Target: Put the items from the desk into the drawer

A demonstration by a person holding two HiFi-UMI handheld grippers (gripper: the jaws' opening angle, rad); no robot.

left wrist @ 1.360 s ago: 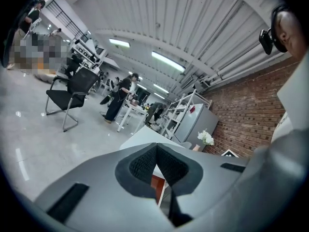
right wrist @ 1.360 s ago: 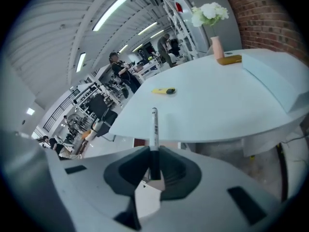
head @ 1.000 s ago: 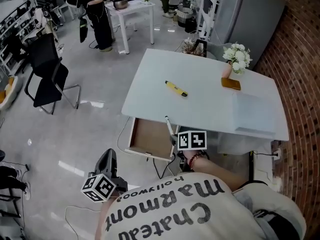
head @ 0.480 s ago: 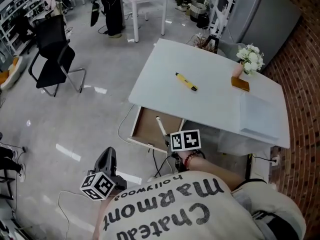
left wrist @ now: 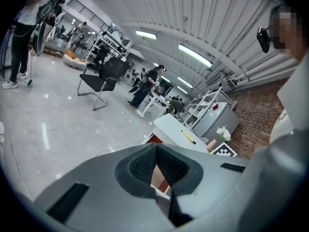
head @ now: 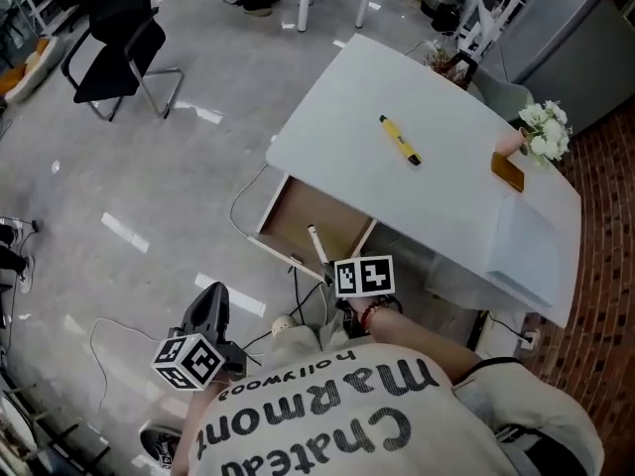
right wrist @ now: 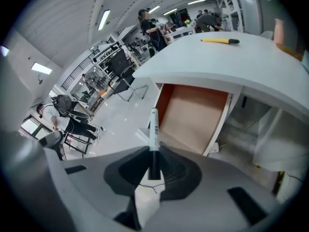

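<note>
Pen [right wrist: 153, 128] clamped in right gripper [right wrist: 153, 166] at the open drawer [right wrist: 193, 115]

The right gripper [head: 335, 282] is closing its 2 jaws on the dark end of a white pen [head: 317, 245], and the white barrel is sticking out past the jaw tips. In the right gripper view the pen is pointing at the near left corner of the drawer. In the head view its tip is showing against the front edge of the drawer [head: 310, 218].

The drawer is standing pulled out from under the white desk [head: 446, 201], with its brown floor showing.

The left gripper [head: 211, 305] is hanging lower left in the head view, well apart from the desk. In its own view the left gripper [left wrist: 157, 145] is keeping its 2 jaws together at the tips, with nothing between them.

On the desk, 1 yellow marker [head: 400, 140] is lying near the middle of the top; it is also showing in the right gripper view [right wrist: 219, 40] and in the left gripper view [left wrist: 188, 137]. A brown flat item [head: 507, 172] is lying toward the far right corner, just beside a pink vase [head: 513, 145] holding white flowers [head: 545, 130].

A black chair [head: 124, 38] is standing on the grey floor [head: 129, 167], well apart from the desk.
</note>
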